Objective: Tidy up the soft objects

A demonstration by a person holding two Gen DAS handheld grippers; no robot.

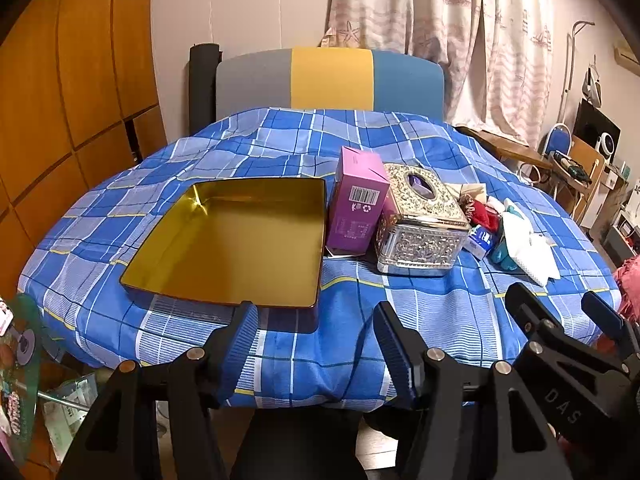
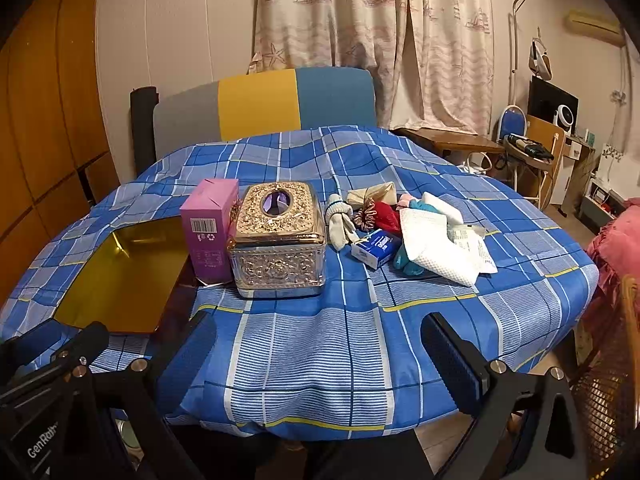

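the soft objects lie in a loose pile on the right half of the table, on the blue checked cloth: a rolled white sock, a brown scrunchie, a red fabric piece, a teal item partly under a white waffle-weave cloth, and a small blue tissue packet at the pile's near left edge. just left of the pile stands an ornate metal tissue box, upright, with an oval opening on top. a pink carton stands upright against the tissue box's left side. left of the carton sits an open gold-lined tin tray, nothing in it. the left gripper hangs over the near table edge, just in front of the tray's near right corner, jaws apart, nothing between them. the right gripper hangs over the near edge in front of the tissue box, jaws spread wide, nothing held. behind the table is a chair back in grey, yellow and blue panels, then a patterned curtain. wooden panelling is on the left.
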